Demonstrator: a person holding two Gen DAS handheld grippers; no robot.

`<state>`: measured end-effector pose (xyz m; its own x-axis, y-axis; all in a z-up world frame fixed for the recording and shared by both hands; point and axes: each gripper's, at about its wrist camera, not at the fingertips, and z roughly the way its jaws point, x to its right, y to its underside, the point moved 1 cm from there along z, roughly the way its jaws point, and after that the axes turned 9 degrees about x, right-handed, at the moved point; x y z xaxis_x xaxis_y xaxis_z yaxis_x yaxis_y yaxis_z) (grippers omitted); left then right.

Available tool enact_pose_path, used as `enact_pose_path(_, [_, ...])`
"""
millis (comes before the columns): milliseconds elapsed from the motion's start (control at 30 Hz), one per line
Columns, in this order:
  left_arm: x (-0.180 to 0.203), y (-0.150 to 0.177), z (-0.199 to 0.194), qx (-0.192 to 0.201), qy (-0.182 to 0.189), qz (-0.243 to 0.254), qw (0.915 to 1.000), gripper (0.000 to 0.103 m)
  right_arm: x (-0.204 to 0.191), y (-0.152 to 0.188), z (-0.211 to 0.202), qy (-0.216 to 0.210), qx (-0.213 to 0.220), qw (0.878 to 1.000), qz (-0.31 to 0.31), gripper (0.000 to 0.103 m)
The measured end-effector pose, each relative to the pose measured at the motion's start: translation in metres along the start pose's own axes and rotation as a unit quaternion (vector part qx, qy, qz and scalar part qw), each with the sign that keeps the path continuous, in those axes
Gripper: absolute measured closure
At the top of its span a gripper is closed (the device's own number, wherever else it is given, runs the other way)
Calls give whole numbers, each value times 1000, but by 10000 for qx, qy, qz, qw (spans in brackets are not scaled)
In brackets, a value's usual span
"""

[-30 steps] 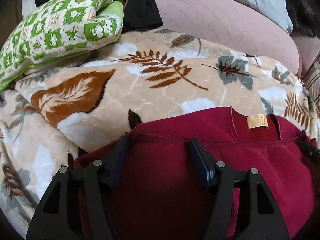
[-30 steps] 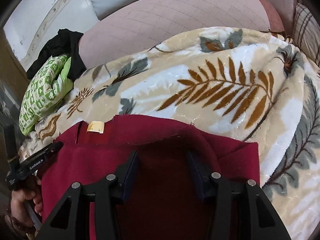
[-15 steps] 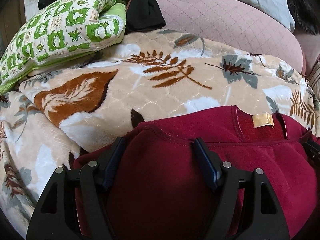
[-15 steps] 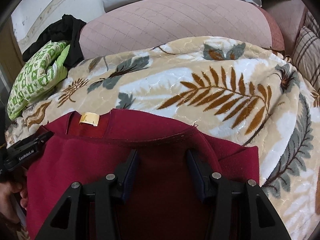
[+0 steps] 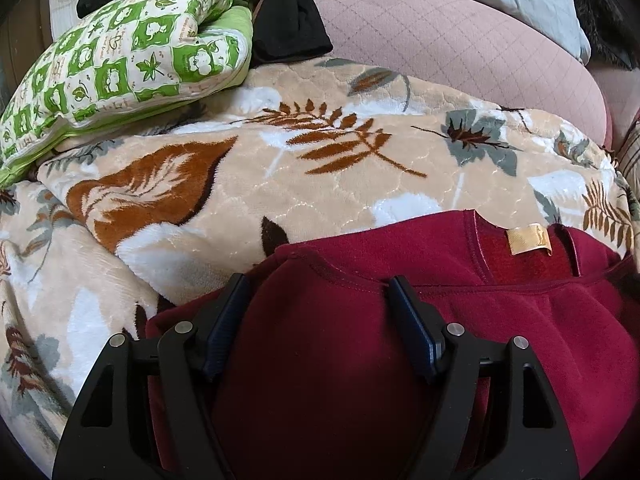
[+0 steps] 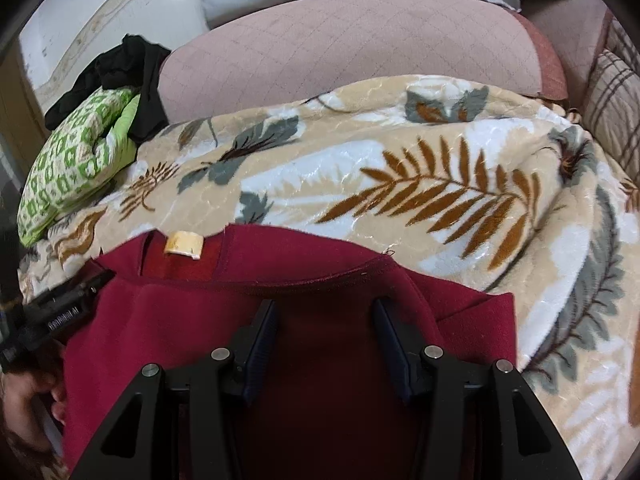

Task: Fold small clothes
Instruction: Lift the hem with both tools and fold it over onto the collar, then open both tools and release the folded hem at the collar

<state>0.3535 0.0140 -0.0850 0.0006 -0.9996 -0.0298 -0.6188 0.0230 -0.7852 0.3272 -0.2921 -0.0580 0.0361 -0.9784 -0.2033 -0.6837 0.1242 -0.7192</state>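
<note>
Fleece in a dark red colour, a small garment with a stitched neckline and a pale gold label sewn inside the collar, is spread on a plush beige blanket printed with brown and grey leaves. It is seen in the near part of both wrist views, collar edge towards the far side. The left gripper is held over the garment's shoulder with its blue-padded jaws set wide apart; red cloth bulges up between them, but the pads are not seen pressing on it. The right gripper is set at a narrower, middling gap over the other shoulder, cloth rising between its jaws as well; whether that cloth is pinched cannot be told. A green-and-white patterned cushion is seen at the far left of the blanket, with black cloth bunched behind it and a pink quilted cushion beyond.
</note>
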Motion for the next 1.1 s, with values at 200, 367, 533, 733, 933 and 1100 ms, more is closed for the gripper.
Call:
enact_pose_path(200, [0, 0, 0, 9, 11, -1, 10000, 29, -87, 12, -18, -807, -246, 9929, -841, 54])
enact_pose_path(367, [-1, 0, 1, 11, 24, -18, 10000, 29, -78, 31, 18, -693, -340, 9922, -975, 52])
enact_pose_path(533, [0, 0, 1, 3, 48, -44, 10000, 29, -84, 24, 0, -506, -287, 9934, -987, 53])
enact_pose_path(733, [0, 0, 1, -1, 41, -41, 10000, 29, -78, 42, -45, -147, -186, 9899, -1399, 49])
enact_pose_path(933, [-1, -13, -1, -405, 79, 7, 9991, 29, -45, 47, -35, -671, -420, 9914, -1043, 46])
enact_pose_path(1100, [-34, -43, -60, -585, 629, -386, 9956, 29, -29, 42, -88, -652, 27, 9972, -364, 45])
